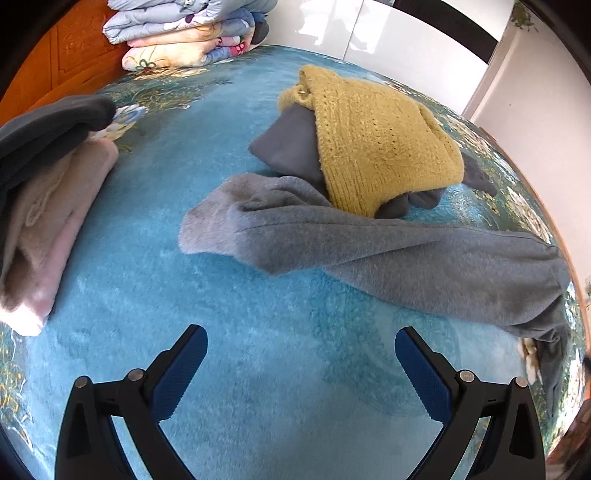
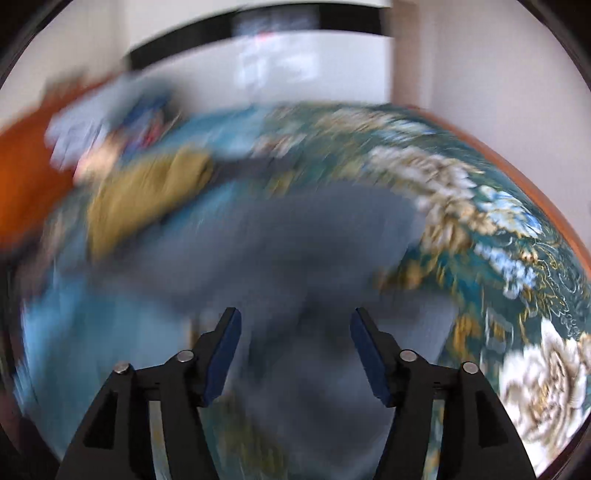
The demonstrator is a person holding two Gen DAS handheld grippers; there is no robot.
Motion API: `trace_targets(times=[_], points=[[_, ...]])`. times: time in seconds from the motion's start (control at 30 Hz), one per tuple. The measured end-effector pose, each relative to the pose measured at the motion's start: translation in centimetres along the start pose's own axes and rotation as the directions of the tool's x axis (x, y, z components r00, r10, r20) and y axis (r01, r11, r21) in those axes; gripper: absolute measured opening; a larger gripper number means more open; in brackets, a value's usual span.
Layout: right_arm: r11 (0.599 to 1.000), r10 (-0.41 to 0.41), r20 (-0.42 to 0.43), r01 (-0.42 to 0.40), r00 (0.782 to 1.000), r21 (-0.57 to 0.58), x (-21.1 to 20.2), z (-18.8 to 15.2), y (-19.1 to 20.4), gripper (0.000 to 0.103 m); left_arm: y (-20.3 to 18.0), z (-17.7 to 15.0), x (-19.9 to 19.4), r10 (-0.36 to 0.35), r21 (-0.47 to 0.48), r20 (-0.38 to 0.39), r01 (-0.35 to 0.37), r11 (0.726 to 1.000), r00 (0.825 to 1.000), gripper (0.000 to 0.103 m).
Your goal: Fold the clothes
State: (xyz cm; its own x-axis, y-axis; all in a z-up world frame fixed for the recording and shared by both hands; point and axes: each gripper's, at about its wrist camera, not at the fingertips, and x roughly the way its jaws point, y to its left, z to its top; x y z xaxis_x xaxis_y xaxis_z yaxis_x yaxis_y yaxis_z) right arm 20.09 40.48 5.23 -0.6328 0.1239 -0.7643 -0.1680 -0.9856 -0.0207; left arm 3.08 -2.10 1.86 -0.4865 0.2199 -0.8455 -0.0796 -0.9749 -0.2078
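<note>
A grey fleece garment [image 1: 388, 251] lies stretched across the blue bed cover [image 1: 258, 369], running from the centre to the right edge. Behind it a mustard knit sweater [image 1: 373, 144] rests on a dark grey garment [image 1: 291, 144]. My left gripper [image 1: 301, 341] hovers open over bare cover, short of the grey fleece. The right wrist view is heavily blurred. In it my right gripper [image 2: 295, 321] is open above the grey fleece garment [image 2: 295, 258], with nothing between its fingers, and the mustard sweater [image 2: 144, 192] shows at the left.
Folded pink [image 1: 48, 229] and dark [image 1: 48, 129] clothes lie stacked at the left. A pile of folded floral quilts [image 1: 184, 33] sits at the bed's far end against an orange wooden headboard [image 1: 74, 55]. White walls [image 1: 535, 122] border the bed's right side.
</note>
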Motion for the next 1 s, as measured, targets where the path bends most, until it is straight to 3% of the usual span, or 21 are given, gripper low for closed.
trace_targets(times=[0.1,0.2,0.33,0.4,0.53,0.6,0.73,0.87,1.0], points=[[0.987,-0.113,-0.108,0.099,0.988,-0.126,1.8,-5.2,1.5,0.078,0.3,-0.1,-0.6,-0.005,-0.01,0.01,0.005,1.0,1.0,0.103],[0.967,-0.218,-0.124,0.197,0.968,-0.163,3.1,-7.2,1.2,0.078,0.3,-0.2,-1.0,-0.02,-0.014,0.016,0.02,1.0,1.0,0.103],[0.947,-0.317,-0.092,0.309,0.944,-0.09,3.6,-7.1,-0.4,0.078,0.3,-0.3,-1.4,-0.029,-0.016,0.02,0.03,0.999,0.999,0.103],[0.941,-0.338,-0.102,0.337,0.936,-0.029,4.1,-6.9,-1.6,0.073,0.4,-0.2,-1.6,-0.035,-0.022,0.022,0.035,0.999,0.999,0.103],[0.924,-0.381,-0.098,0.381,0.919,-0.022,4.2,-4.9,-1.3,0.015,1.1,0.0,-1.6,-0.05,-0.051,0.014,0.051,0.997,0.999,0.103],[0.908,-0.419,-0.081,0.416,0.904,-0.05,3.8,-3.4,-0.4,0.012,1.5,0.2,-1.7,-0.064,-0.069,0.009,0.064,0.996,0.998,0.103],[0.915,-0.398,0.022,0.399,0.917,-0.064,0.1,0.2,2.5,0.01,2.3,0.4,-1.8,-0.087,-0.101,0.006,0.087,0.991,0.996,0.103],[0.931,-0.306,0.129,0.325,0.943,-0.166,-4.6,2.9,7.5,0.009,3.2,0.9,-2.1,-0.113,-0.136,0.015,0.114,0.984,0.993,0.103],[0.899,-0.241,0.26,0.316,0.935,-0.302,-7.9,7.0,13.1,0.009,3.7,1.1,-1.9,-0.12,-0.149,0.01,0.12,0.982,0.993,0.103]])
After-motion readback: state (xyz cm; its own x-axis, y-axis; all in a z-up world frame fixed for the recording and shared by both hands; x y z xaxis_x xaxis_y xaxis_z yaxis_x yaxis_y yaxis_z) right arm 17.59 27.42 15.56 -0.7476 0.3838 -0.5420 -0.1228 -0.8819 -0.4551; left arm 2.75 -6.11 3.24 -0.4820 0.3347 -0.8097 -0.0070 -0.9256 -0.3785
